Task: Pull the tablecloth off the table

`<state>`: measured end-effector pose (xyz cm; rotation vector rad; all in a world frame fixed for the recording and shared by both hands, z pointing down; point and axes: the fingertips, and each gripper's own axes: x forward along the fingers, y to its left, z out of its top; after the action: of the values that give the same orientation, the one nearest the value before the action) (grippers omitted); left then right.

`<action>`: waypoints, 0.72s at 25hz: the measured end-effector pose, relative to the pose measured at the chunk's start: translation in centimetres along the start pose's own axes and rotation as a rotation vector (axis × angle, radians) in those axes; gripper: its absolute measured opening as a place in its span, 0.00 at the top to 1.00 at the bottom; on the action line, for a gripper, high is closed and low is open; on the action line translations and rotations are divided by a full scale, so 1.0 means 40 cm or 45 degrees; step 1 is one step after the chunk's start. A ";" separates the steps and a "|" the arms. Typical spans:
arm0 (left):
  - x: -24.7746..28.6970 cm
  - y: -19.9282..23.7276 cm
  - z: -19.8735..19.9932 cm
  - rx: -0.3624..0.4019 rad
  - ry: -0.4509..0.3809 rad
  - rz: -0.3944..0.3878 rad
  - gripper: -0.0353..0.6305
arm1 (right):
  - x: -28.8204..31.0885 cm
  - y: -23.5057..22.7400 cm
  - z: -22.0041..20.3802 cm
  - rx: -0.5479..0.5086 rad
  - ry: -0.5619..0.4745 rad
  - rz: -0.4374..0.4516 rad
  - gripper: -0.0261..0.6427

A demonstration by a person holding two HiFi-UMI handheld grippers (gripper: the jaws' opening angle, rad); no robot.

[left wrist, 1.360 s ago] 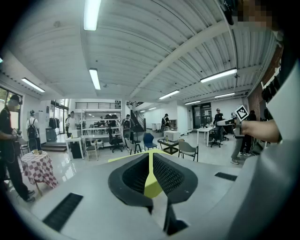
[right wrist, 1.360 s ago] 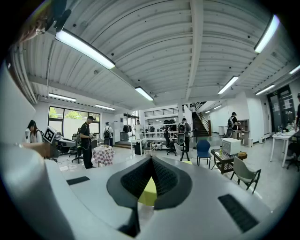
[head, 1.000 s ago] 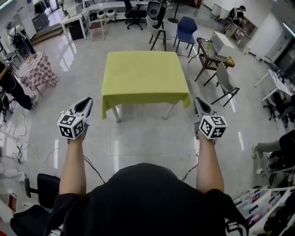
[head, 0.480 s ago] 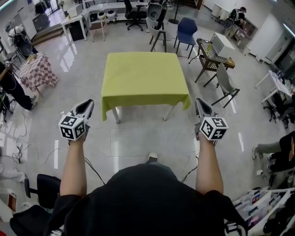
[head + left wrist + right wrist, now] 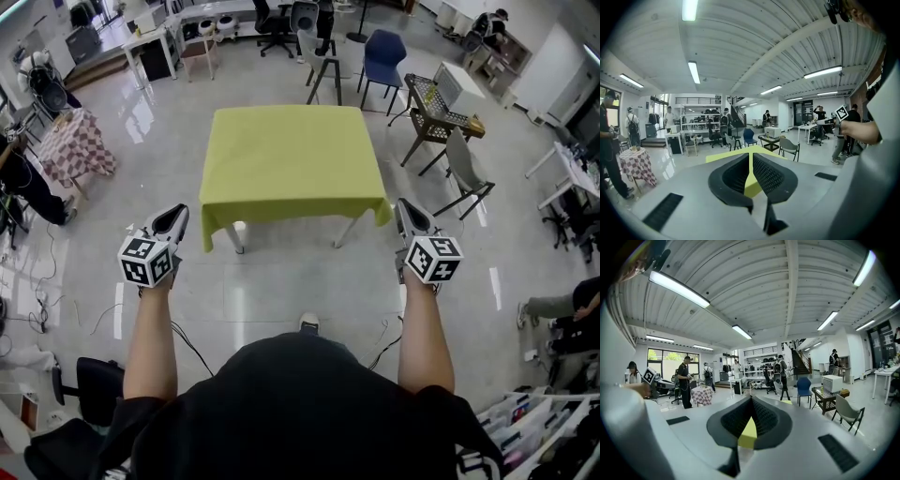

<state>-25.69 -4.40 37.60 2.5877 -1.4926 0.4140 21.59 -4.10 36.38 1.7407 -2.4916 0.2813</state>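
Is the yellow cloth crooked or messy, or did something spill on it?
No, nothing stands out. The cloth lies smooth and square over the table, with nothing on it and its near corners hanging down.

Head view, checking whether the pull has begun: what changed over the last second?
The person has stepped toward the table: a shoe now shows below, and the tablecloth looks slightly nearer. Nothing taken hold of. The left gripper and right gripper stay shut, empty, short of the cloth, which still covers the table.
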 end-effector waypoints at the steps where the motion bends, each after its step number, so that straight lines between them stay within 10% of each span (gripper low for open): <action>1: 0.024 0.002 0.003 -0.002 0.003 0.003 0.88 | 0.019 -0.017 0.001 -0.003 0.006 0.002 0.94; 18: 0.318 0.060 0.063 -0.049 0.040 0.093 0.88 | 0.332 -0.253 0.065 -0.041 0.041 0.076 0.94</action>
<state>-21.31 -16.76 38.89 2.4922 -1.5720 0.4282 26.55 -20.24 37.20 1.6387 -2.5142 0.2705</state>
